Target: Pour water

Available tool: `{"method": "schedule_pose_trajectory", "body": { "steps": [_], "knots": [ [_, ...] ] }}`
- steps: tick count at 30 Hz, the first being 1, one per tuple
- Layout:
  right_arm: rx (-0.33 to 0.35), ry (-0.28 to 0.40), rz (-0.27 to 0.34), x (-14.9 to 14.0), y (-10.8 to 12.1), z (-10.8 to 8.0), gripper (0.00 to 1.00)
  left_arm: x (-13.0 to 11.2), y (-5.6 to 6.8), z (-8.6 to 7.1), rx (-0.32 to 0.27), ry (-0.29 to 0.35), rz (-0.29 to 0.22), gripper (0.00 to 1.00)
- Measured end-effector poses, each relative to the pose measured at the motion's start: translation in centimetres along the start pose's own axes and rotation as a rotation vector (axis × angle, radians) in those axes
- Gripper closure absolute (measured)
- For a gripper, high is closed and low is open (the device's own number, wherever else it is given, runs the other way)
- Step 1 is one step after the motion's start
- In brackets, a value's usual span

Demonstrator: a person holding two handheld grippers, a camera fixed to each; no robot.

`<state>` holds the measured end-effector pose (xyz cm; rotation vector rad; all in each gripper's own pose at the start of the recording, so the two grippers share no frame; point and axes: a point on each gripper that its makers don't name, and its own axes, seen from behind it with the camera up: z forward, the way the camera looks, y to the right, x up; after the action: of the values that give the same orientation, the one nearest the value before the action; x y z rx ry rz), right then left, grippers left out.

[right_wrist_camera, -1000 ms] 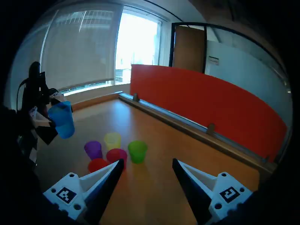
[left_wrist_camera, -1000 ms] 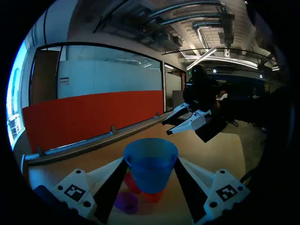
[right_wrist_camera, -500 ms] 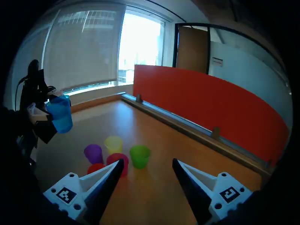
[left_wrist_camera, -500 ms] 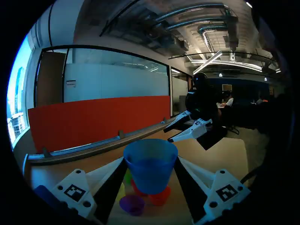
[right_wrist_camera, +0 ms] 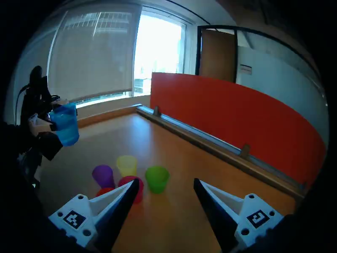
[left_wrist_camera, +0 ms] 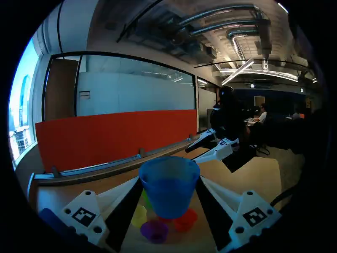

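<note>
A blue cup (left_wrist_camera: pixel 169 187) with water in it sits upright between the fingers of my left gripper (left_wrist_camera: pixel 168 178), which is shut on it and holds it in the air. In the right gripper view the same blue cup (right_wrist_camera: pixel 65 125) hangs at the far left, above the wooden table (right_wrist_camera: pixel 177 219). Under it stands a cluster of small cups: purple (right_wrist_camera: pixel 103 176), yellow (right_wrist_camera: pixel 127 165), green (right_wrist_camera: pixel 157 178) and red (right_wrist_camera: pixel 131 185). My right gripper (right_wrist_camera: pixel 166 189) is open with nothing in it, just in front of the green and red cups. It also appears as the right gripper (left_wrist_camera: pixel 191 155) beyond the blue cup.
An orange partition (right_wrist_camera: pixel 236 114) on a metal rail (right_wrist_camera: pixel 198 135) runs along the table's far edge. A bright window (right_wrist_camera: pixel 158 55) with a blind lies behind. A person (left_wrist_camera: pixel 229 114) sits in the dim office background. Bare tabletop lies right of the cups.
My left gripper has carried the blue cup a little higher and back, so more of the cups on the table show beneath it. The right gripper has hardly moved.
</note>
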<state>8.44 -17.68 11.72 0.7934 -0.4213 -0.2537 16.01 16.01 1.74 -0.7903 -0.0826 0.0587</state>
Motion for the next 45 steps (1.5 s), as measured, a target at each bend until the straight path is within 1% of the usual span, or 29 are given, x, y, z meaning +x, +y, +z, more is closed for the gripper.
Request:
{"method": "schedule_pose_trajectory", "body": {
  "steps": [6, 15, 24, 32, 38, 45],
  "knots": [
    [0.017, -0.011, -0.004, -0.1, -0.4, 1.2, 0.00, 0.1, -0.3, -0.2, 0.008, -0.001, 0.003, 0.16],
    [0.047, -0.034, -0.021, -0.5, -1.3, 3.8, 0.00, 0.1, -1.0, -0.7, 0.025, -0.002, 0.003, 0.16],
    [0.068, -0.078, -0.027, -1.5, -1.5, 6.7, 0.00, -0.4, -1.6, -1.0, 0.037, -0.006, 0.002, 0.16],
    [0.089, -0.127, -0.051, -2.5, -1.9, 9.4, 0.00, -0.8, -2.2, -1.3, 0.044, -0.009, -0.005, 0.16],
    [0.107, -0.171, -0.069, -3.5, -2.3, 11.0, 0.00, -1.3, -2.7, -1.5, 0.048, -0.012, -0.012, 0.16],
    [0.123, -0.201, -0.083, -4.0, -2.7, 12.6, 0.00, -1.5, -3.2, -1.6, 0.054, -0.015, -0.010, 0.16]
  ]
}}
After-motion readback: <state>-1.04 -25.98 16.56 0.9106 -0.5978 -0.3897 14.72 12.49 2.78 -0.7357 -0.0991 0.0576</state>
